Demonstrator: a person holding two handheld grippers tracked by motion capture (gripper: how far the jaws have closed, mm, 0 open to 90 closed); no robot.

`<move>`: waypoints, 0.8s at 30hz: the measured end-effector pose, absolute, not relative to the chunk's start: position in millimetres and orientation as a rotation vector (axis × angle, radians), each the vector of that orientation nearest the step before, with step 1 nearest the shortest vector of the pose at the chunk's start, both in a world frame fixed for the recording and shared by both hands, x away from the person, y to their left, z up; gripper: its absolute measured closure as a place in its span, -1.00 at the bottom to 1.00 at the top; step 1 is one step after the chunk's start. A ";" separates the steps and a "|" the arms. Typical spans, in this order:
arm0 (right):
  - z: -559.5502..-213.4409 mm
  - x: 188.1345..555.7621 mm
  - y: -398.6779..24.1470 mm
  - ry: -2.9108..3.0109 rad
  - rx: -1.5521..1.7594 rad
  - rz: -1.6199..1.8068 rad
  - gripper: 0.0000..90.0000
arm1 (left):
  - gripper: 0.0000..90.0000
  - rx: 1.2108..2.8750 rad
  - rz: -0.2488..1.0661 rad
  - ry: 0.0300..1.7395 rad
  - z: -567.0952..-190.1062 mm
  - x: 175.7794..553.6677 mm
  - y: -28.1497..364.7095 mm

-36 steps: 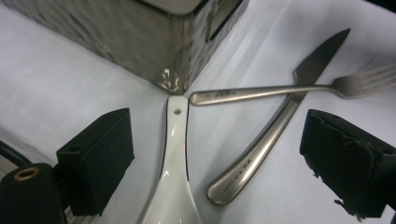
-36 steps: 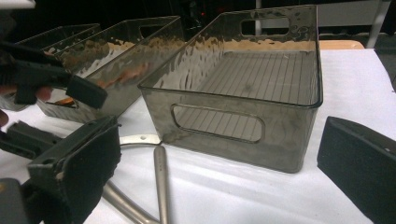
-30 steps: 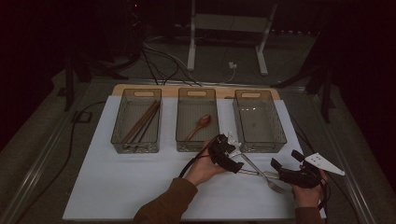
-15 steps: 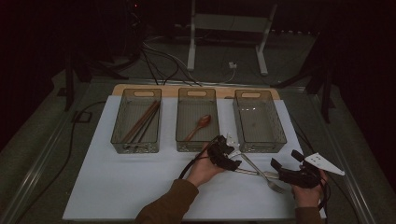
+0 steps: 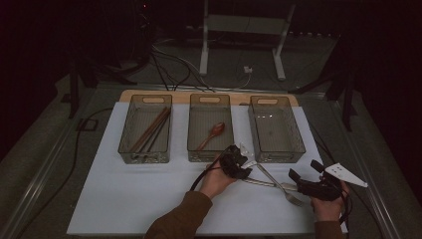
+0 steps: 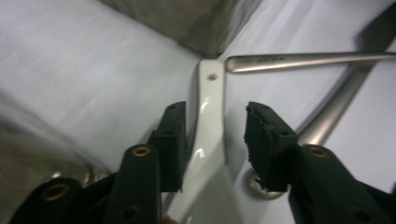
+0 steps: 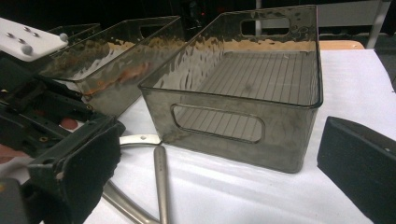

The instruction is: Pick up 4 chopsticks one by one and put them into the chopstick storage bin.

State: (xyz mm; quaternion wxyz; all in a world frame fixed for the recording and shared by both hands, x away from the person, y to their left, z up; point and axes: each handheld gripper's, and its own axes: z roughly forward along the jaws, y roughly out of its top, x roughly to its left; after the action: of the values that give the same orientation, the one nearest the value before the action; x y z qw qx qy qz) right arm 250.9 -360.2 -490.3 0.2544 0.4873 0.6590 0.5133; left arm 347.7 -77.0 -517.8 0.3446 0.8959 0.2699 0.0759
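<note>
Left claw (image 6: 212,140) closing around the white spoon handle (image 6: 210,116), its length running straight out between the jaws, right pad not touching; right claw (image 7: 224,172) open, farther off.

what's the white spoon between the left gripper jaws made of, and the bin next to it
White spoon: likely glazed ceramic or glossy plastic; smooth, with bright highlights and a hole in the handle end. Bin: smoky see-through plastic, since its ribbed floor shows through rippled walls.

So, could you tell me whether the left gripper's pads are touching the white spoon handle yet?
Cannot tell. In the left gripper view the white spoon handle lies between the closing left gripper; one pad looks against it, the other stands clear.
</note>
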 end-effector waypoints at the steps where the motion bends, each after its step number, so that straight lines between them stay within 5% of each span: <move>1: -490.3 250.9 -360.2 1.790 1.324 1.395 -1.00 | 0.39 2.333 0.201 0.704 -518.9 348.0 -76.7; 11: -490.3 250.8 -360.1 1.790 1.325 1.394 -1.00 | 0.63 2.358 0.255 0.685 -519.3 347.0 -78.2; 24: -490.7 251.6 -360.3 1.793 1.324 1.393 -1.00 | 0.66 2.381 0.227 0.675 -515.1 346.5 -76.4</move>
State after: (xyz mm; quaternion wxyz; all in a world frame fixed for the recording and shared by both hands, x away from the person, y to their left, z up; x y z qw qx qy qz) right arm 251.6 -360.3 -490.7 0.2536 0.4872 0.6599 0.5127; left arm 346.5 -76.4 -515.1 0.3225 0.9069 0.2570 0.0865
